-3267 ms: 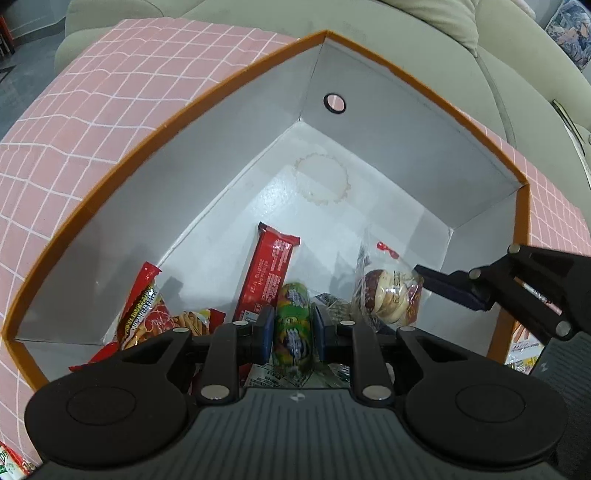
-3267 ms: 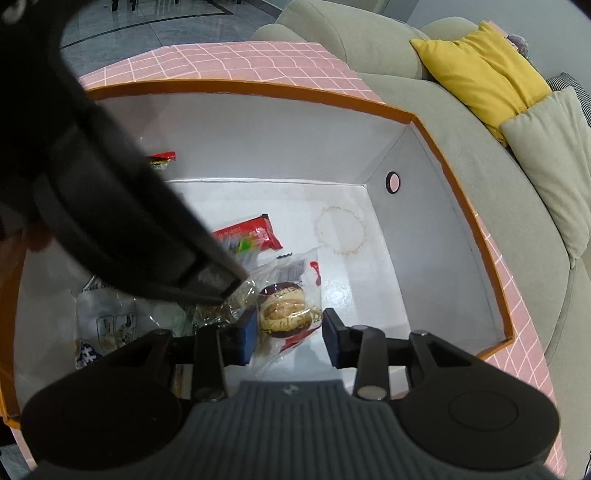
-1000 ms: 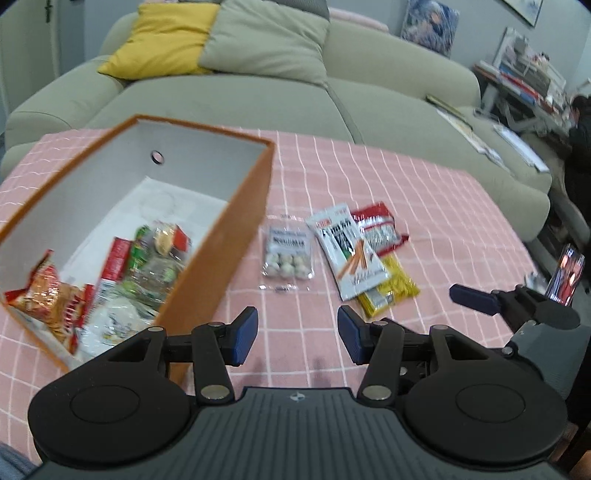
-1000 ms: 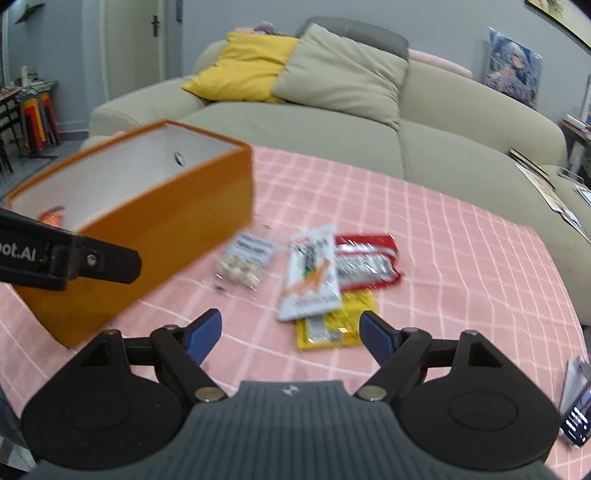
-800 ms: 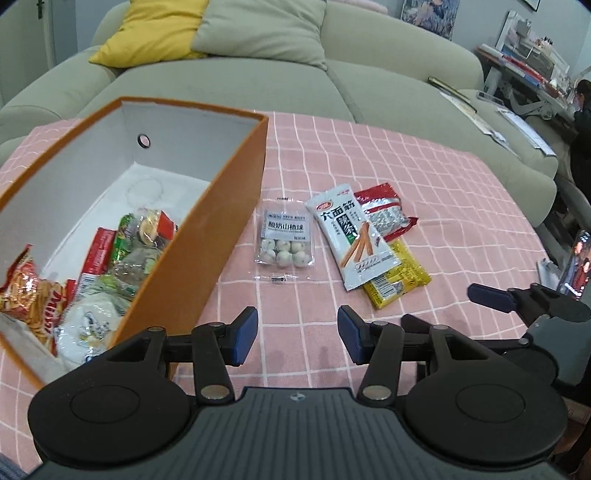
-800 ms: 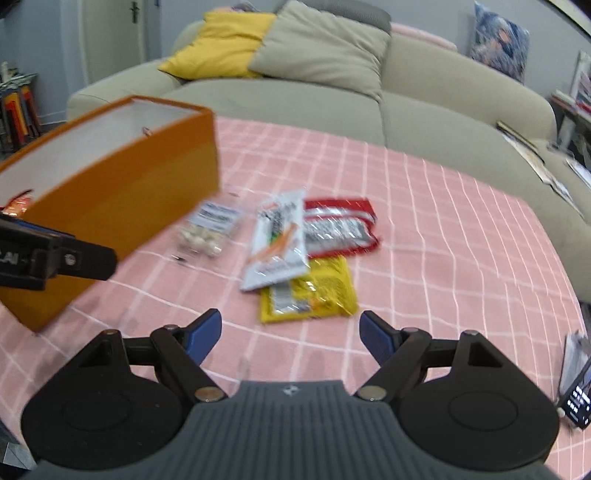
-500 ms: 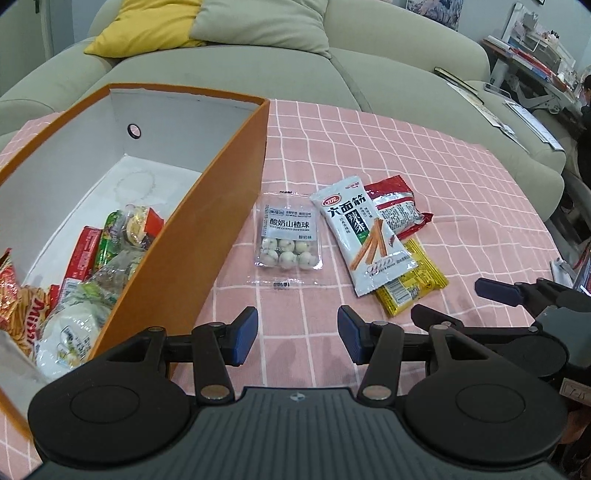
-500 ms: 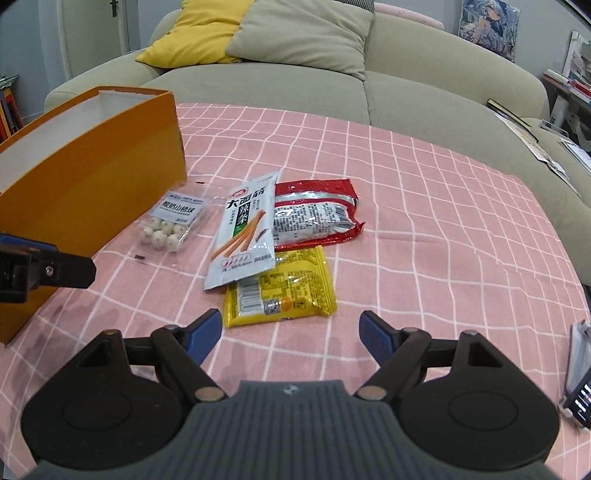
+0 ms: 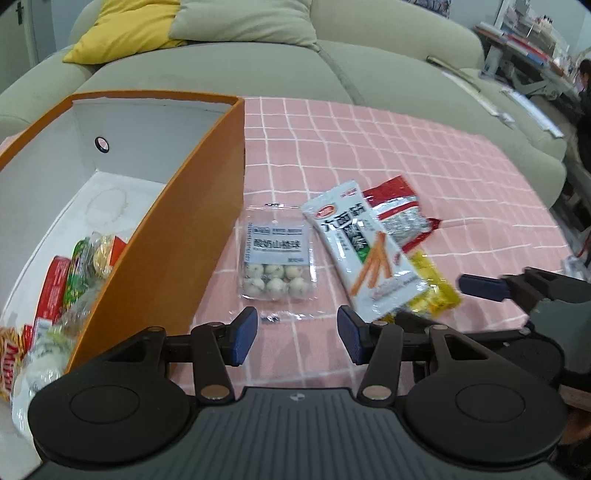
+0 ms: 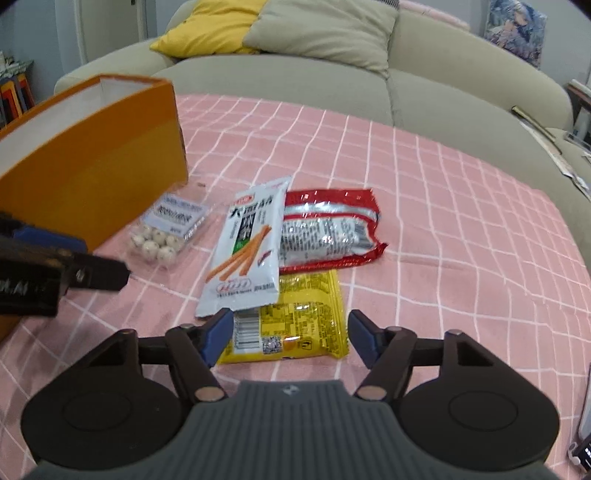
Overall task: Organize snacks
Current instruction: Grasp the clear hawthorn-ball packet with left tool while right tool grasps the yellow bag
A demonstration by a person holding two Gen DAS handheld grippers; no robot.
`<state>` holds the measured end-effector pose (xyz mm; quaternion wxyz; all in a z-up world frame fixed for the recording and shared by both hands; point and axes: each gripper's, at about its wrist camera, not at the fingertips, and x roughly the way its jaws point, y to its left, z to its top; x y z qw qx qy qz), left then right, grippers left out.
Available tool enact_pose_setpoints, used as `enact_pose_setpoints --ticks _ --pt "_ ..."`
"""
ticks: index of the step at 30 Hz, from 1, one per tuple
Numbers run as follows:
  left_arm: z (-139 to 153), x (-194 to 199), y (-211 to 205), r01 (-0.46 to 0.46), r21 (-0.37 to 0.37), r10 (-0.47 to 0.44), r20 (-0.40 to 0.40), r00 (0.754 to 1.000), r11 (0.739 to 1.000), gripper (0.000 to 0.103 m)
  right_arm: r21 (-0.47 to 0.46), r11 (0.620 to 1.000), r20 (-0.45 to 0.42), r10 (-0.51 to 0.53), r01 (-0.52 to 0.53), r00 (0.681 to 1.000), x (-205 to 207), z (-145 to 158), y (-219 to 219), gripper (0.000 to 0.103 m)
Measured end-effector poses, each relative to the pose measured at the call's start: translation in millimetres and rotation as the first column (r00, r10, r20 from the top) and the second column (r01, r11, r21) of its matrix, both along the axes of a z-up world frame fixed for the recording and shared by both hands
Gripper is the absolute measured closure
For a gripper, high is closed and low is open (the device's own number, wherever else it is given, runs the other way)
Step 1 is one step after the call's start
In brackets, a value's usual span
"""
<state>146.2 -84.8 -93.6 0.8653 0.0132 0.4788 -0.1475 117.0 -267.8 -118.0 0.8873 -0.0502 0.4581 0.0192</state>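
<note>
- Where both claws earlier reached into the orange box, they now hang over the pink checked cloth.
- Left gripper: spread, empty, near the yogurt-ball pack.
- Right gripper: closing, astride the yellow packet, pads apart from it.

A grey-green sofa with 2 cushions stands behind the pink-checked tablecloth.

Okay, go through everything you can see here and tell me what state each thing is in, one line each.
orange box: open-topped, several snacks inside.
clear pack of white balls: flat on the cloth beside the box.
white stick-snack bag: lying across the red and yellow packets.
red packet: flat, partly covered.
yellow packet: flat, bottom of the pile.
left gripper: open, empty.
right gripper: jaws closing, yellow packet between them, not gripped.
</note>
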Motion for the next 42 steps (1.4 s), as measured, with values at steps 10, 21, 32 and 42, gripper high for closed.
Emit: enact_pose_setpoints --ticks 10,21,32,42 --pt "-24 28 -24 -0.021 0.079 0.018 0.042 0.999 0.997 0.027 0.044 0.999 -0.042 0.006 -0.004 0.999 9 -15 -5 0.018" --pt "-36 41 -54 0.011 0.281 -0.044 0.113 0.993 0.960 0.041 0.062 0.998 -0.032 0.020 -0.018 0.999 8 -16 -5 0.030" --pt "-27 19 -59 0.072 0.301 -0.124 0.155 0.980 0.951 0.088 0.071 0.997 -0.008 0.001 0.000 1.000 -4 -8 -4 0.051" --pt "-18 -21 -56 0.125 0.264 -0.166 0.140 0.976 0.957 0.102 0.048 0.999 -0.022 0.006 -0.005 1.000 -34 -3 -6 0.051"
